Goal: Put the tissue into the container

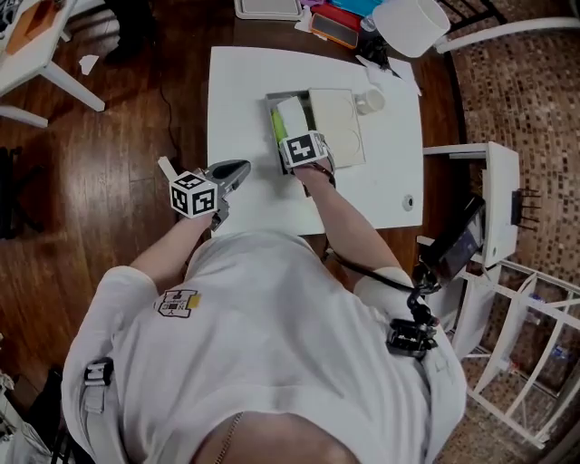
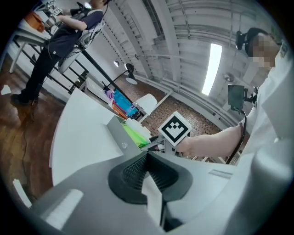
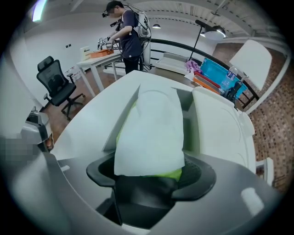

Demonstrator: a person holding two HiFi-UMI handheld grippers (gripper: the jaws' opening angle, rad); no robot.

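A grey container (image 1: 271,122) stands open on the white table (image 1: 245,82), its pale lid (image 1: 337,127) lying just to its right. In it lies a white and green tissue pack (image 1: 290,116). My right gripper (image 1: 299,138) reaches over the container's near end. In the right gripper view the tissue pack (image 3: 149,133) fills the space between the pads, with the right gripper (image 3: 149,172) shut on its near end above the container (image 3: 121,119). My left gripper (image 1: 237,170) hovers at the table's front left edge. Nothing shows between the jaws of the shut left gripper (image 2: 147,160).
A small white cup (image 1: 370,100) stands right of the lid, and a small round item (image 1: 408,202) lies near the table's right front. Books (image 1: 335,25) and a white chair (image 1: 412,23) are at the far side. A white stand (image 1: 498,199) is on the right. A person (image 3: 128,36) works at a far desk.
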